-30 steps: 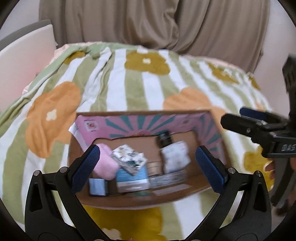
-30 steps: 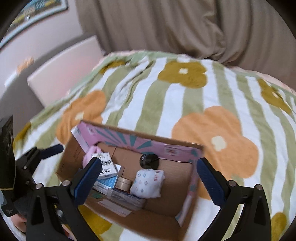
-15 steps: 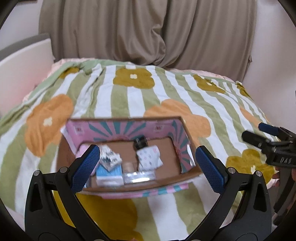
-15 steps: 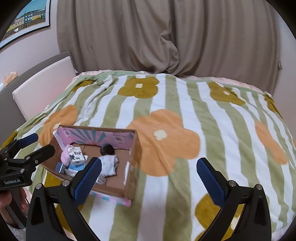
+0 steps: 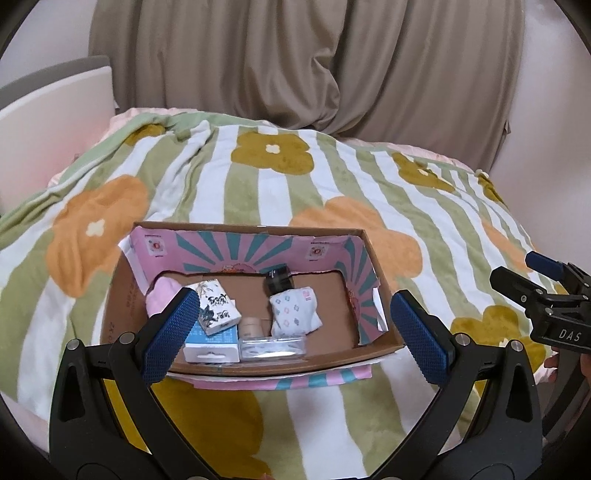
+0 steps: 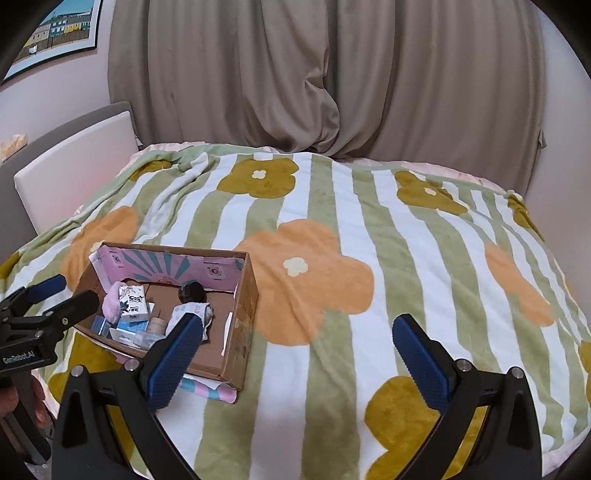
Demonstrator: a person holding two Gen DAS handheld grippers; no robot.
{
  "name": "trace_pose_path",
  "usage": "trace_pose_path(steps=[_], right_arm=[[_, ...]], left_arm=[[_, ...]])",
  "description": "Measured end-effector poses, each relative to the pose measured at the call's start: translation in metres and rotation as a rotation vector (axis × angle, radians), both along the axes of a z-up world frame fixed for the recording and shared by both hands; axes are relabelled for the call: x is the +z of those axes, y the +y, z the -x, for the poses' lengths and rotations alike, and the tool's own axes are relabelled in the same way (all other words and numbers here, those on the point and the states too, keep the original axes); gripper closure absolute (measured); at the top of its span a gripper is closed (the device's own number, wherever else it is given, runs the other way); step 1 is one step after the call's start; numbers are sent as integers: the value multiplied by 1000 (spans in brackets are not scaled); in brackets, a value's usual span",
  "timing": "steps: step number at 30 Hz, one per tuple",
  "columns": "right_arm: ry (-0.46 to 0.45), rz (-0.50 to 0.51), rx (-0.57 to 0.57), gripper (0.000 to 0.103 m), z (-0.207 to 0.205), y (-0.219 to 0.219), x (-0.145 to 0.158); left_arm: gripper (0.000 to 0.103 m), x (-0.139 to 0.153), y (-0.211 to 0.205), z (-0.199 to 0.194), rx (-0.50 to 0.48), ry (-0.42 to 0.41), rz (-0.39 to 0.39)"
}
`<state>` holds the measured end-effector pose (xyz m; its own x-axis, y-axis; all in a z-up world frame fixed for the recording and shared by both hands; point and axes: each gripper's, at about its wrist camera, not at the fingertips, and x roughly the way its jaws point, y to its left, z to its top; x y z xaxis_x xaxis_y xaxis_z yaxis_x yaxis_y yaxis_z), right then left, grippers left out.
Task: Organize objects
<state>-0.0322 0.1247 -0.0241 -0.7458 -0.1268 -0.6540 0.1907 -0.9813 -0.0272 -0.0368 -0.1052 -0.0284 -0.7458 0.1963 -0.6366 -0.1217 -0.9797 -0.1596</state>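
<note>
Box near blanket edge — both grippers' fingers wide apart, empty.

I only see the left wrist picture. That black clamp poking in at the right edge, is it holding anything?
Observer: No. The right gripper is open, with nothing between its blue pads. It hangs over the blanket, to the right of the cardboard box.
Visitor: What does the box look like from outside on that side?
Observer: Plain brown cardboard. The pink and teal print is only on the inside.
Visitor: Is there anything on the wall to the left?
Observer: Yes, a framed picture of colourful houses hangs there, left of the curtain.
</note>
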Motion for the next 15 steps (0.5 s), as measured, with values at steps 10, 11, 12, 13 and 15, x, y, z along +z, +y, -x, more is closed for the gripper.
trace_pose_path(steps=[10,11,12,13,15], right_arm=[[3,16,-10,1,1,1,2],[4,20,-10,1,1,2,2],[4,22,-10,1,1,2,2],[6,21,-11,1,0,2,3],[4,21,-11,1,0,2,3]], left_arm=[[0,3,4,0,-10,8,-7],[0,4,4,0,-10,10,-6],[0,4,5,-1,-10,11,-5],[0,4,5,-1,-10,12,-4],[0,3,6,-1,-9,6,2]])
